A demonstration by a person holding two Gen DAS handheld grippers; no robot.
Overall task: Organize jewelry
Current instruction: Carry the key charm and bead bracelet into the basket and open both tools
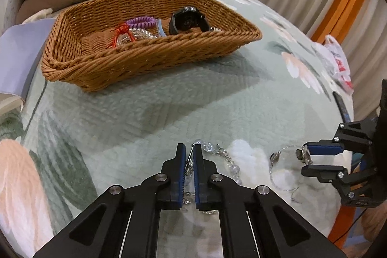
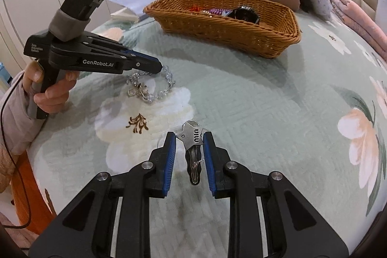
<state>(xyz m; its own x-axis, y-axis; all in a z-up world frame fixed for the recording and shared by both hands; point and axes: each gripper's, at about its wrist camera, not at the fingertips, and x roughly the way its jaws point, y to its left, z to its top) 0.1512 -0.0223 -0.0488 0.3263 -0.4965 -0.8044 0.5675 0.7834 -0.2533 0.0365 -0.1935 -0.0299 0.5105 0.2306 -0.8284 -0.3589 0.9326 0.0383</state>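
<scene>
Left gripper [image 1: 189, 154] clamped on bracelet [image 2: 154, 85], right gripper [image 2: 188, 144] on clip [image 2: 191, 137] — lift gently toward basket [image 1: 145, 64] at eleven o'clock.

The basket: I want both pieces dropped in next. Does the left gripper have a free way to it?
Probably yes. Only bare bedspread lies between the left gripper, shut on the crystal bracelet, and the open-topped basket.

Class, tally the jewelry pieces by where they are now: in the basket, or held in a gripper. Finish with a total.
In the basket: 4 (watch, purple coil, red-tasselled piece, clear bead bracelet)
Held by grippers: 2 (crystal bracelet, silver-clasp piece)
Total: 6
</scene>
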